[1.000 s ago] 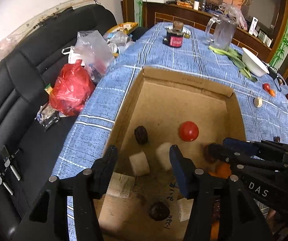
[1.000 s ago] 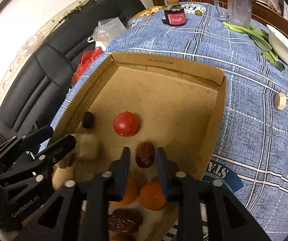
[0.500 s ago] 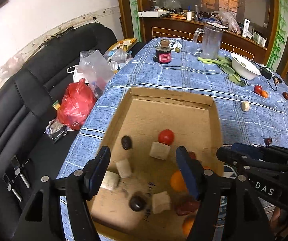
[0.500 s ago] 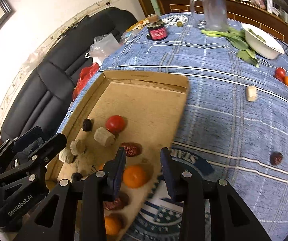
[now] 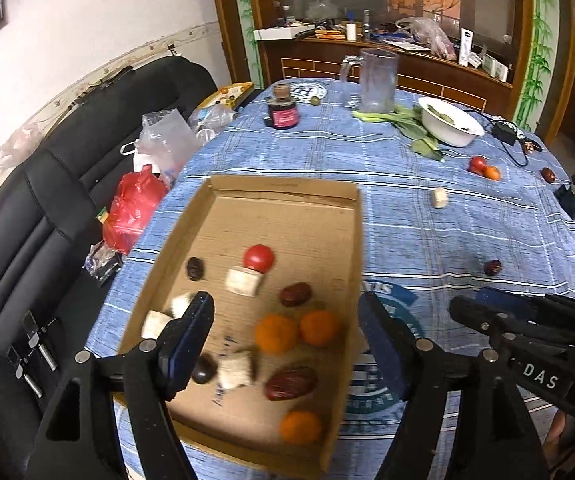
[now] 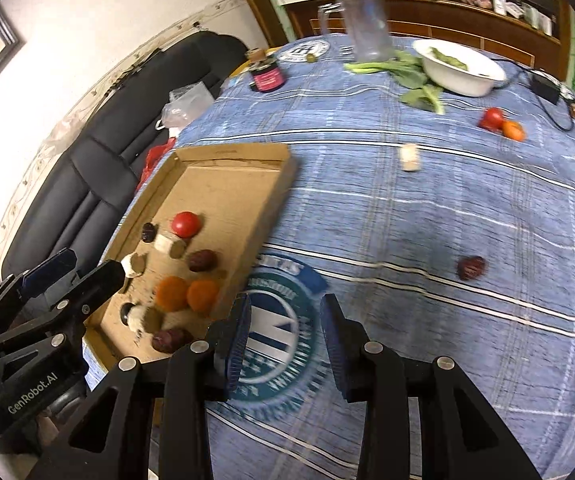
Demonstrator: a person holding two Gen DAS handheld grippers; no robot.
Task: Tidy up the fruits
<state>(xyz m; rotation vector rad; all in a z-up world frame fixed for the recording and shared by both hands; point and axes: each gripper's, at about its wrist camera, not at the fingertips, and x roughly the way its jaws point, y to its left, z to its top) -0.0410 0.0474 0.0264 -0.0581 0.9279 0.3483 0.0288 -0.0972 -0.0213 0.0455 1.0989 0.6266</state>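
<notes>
Date (image 6: pixel 471 267): small, light, a bit squashy; pinch its middle softly.
Right tool (image 6: pixel 285 332): open, holding nothing.
Left tool (image 5: pixel 287 344): open over box (image 5: pixel 283 192).

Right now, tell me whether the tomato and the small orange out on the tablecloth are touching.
Touching. The left wrist view shows the tomato and the small orange pressed side by side with no tablecloth visible between them; the right wrist view agrees.
</notes>
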